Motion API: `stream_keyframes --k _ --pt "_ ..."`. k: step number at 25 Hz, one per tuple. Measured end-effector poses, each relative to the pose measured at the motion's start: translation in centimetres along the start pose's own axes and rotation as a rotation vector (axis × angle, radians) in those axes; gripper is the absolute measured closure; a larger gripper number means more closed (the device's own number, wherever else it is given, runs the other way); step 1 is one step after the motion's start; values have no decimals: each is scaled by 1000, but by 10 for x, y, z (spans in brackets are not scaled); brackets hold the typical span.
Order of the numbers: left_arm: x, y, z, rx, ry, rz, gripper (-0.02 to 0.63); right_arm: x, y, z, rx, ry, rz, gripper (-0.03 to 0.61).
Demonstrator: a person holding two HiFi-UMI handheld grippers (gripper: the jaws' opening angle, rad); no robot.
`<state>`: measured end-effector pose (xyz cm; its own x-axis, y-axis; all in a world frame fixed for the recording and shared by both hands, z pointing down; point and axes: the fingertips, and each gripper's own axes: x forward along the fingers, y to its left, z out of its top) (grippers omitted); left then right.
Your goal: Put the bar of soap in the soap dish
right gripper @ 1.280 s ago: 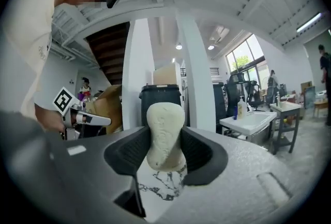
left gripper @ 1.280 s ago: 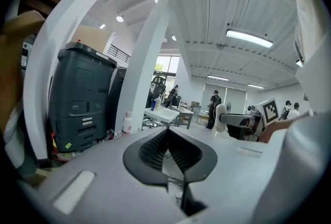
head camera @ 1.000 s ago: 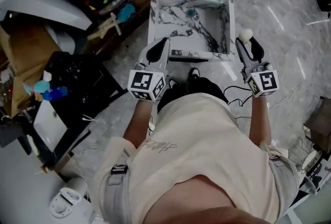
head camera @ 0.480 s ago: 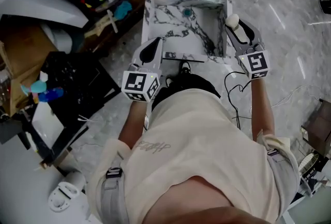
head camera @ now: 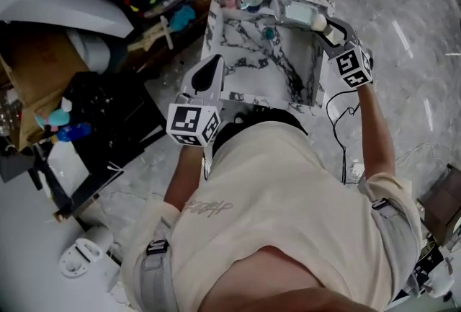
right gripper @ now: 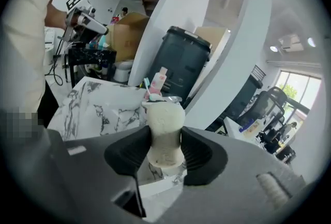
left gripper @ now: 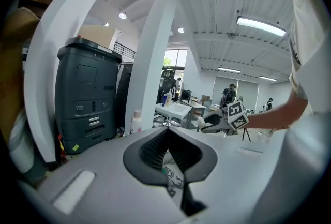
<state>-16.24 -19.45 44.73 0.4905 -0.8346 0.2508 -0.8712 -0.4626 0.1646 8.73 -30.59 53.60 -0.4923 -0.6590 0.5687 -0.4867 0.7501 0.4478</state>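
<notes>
Soap bar (right gripper: 164, 117), cream-white and waisted, is clamped in the right gripper (right gripper: 165, 151); the left gripper (left gripper: 168, 153) is closed, empty.

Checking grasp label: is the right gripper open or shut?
Shut: the right gripper clamps the bar of soap between its jaws.

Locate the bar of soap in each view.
Head view: bar of soap at upper right, in the right gripper, over the marble sink's far corner.
Left gripper view: small pale lump right of centre, at the right gripper's tip.
Right gripper view: centre, clamped between the jaws.
Shared landmark: the marble sink.
</notes>
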Motion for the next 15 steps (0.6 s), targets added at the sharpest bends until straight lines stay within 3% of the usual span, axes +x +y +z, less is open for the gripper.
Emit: stream_keyframes --k 5,15 --pt "17 4 -11 -35 27 47 597 52 -15 -32 -130 127 152 394" --pt "22 4 -15 -65 70 107 597 123 -5 -78 -190 317 395 397"
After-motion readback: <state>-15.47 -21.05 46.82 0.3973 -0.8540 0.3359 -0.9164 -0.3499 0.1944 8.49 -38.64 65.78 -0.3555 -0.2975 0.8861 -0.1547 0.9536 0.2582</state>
